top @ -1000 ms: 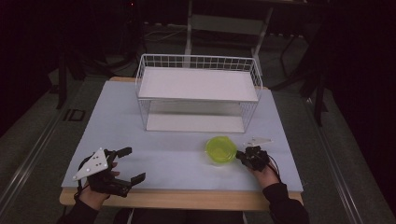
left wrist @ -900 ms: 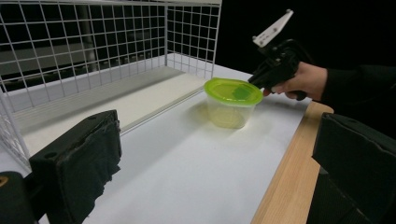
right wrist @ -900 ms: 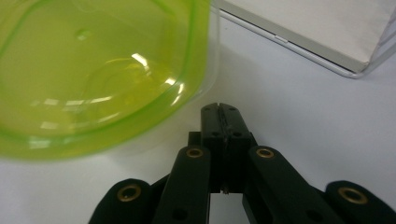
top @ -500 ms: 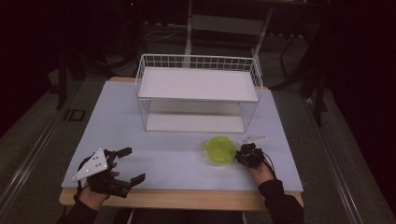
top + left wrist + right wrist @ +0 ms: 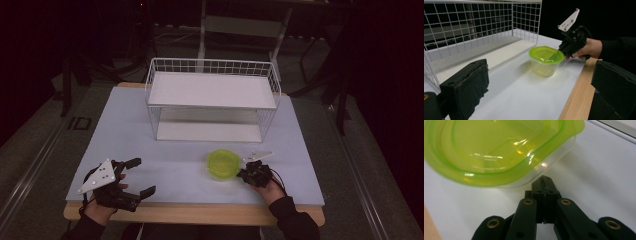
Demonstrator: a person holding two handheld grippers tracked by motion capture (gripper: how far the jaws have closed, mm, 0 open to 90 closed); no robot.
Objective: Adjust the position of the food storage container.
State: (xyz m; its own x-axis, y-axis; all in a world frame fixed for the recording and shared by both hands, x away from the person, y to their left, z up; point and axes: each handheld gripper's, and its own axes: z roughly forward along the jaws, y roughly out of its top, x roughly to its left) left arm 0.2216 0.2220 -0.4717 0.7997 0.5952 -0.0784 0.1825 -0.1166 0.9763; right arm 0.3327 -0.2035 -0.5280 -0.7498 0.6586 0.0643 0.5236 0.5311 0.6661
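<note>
We note right gripper (image 5: 246,173) fingers pressed together, tip just beside the green-lidded container (image 5: 224,163). Left gripper (image 5: 139,176) fingers spread above the table (image 5: 175,172).

Wire rack (image 5: 212,100) behind container (image 5: 223,163), right tongs (image 5: 244,174) seemingly touching it, left tongs (image 5: 141,176) front-left

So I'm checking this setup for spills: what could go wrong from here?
The right gripper is shut, its tip at the tub just under the green lid. Pushing on could slide or tip the light tub instead of gripping it. The tub sits near the table front edge, so a stray shove might send it off.
</note>
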